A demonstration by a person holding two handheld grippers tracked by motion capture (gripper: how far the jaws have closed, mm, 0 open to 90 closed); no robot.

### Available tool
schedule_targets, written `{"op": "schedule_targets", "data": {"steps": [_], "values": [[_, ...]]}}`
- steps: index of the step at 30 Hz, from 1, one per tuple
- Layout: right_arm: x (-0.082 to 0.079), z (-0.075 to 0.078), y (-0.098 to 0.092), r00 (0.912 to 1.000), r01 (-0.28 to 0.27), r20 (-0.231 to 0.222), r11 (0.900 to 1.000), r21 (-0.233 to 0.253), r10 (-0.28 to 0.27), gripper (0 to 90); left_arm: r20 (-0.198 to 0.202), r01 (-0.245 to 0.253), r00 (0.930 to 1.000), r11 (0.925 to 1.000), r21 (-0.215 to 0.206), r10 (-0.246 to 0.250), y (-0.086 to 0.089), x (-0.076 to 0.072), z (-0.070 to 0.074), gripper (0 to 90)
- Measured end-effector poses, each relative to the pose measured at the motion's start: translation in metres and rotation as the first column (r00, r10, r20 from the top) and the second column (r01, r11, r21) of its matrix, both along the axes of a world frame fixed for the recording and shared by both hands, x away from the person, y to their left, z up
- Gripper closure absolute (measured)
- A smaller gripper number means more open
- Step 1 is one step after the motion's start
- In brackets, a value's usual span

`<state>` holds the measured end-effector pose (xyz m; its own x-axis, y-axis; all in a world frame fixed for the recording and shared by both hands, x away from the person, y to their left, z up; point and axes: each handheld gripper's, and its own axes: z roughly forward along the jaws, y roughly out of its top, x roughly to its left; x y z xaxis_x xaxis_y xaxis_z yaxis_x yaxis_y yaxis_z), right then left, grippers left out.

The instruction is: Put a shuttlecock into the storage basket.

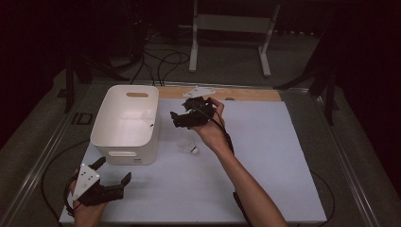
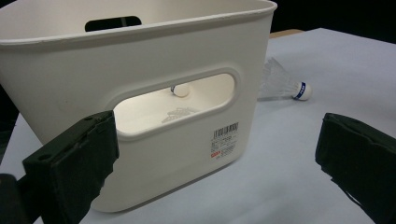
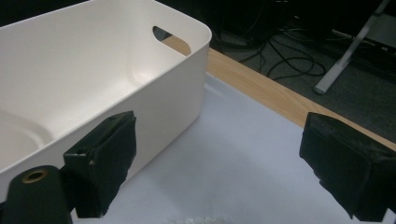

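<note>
The work in hand looks like gathering shuttlecocks into the white bin (image 1: 124,124). One shuttlecock (image 1: 190,147) lies on its side on the pale table mat (image 1: 265,165), just right of the bin's near right corner; through the bin's near handle slot, what seems to be another shuttlecock (image 2: 180,91) already rests inside, though that glimpse is small.

The right gripper (image 1: 189,113) hangs above the mat just right of the bin's rim, jaws spread wide and empty. The left gripper (image 1: 111,182) sits low at the near left, in front of the bin, jaws also wide apart with nothing between them.

To do the pick well, I judge the right gripper should drop toward the near side, straddle the feather skirt close to the cork so the light thing does not roll or crush, and close gently. Then lift clear above the rim before crossing left, and let go over the middle of the bin.

The bin wall stands close on the left of the shuttlecock, so the left jaw needs care there. To the right and near side the mat lies open and gives free room to approach. The wooden table edge (image 1: 255,94) lies at the far side, well apart from the shuttlecock.
</note>
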<state>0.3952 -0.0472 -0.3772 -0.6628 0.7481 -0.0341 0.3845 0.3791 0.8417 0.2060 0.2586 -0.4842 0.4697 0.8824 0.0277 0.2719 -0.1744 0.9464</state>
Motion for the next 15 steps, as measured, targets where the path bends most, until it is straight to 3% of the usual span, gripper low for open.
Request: {"op": "schedule_targets", "data": {"steps": [15], "values": [[0.002,-0.015,-0.004,0.9995,0.024,-0.020,1.000,-0.021,-0.024,10.9,-0.001,0.002,1.0000,1.0000,0.002,-0.002,0.000,0.000,0.000,0.0]]}}
